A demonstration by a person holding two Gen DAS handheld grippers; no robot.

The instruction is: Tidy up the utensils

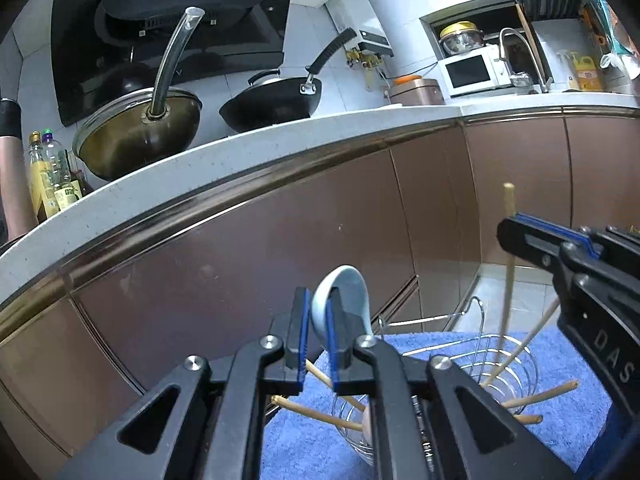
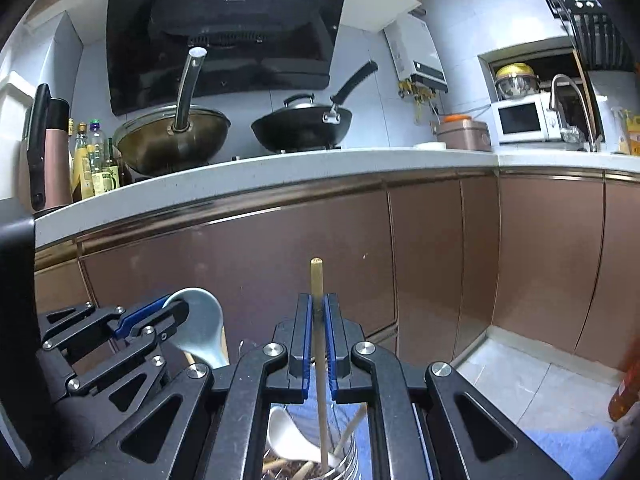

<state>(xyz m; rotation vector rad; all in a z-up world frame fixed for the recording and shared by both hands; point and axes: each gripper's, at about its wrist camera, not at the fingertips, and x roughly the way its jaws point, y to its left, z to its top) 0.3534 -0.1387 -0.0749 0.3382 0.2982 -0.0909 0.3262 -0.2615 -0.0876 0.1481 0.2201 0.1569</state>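
two woks [image 2: 172,140] on white countertop [image 2: 280,172]

Brown cabinets [image 2: 440,260], white countertop [image 2: 320,164], tiled floor [image 2: 532,392]

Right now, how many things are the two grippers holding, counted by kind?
Pale blue ceramic soup spoon, in the left gripper: 1
Wooden chopstick, in the right gripper: 1
Total: 2

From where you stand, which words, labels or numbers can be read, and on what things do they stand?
"DAS": white letters on the black right gripper body, cut off at the frame edge.
Range hood logo: too small to read.
Oil bottle labels: blurred.
Yellow jug label: unreadable.
Water heater panel: unreadable.
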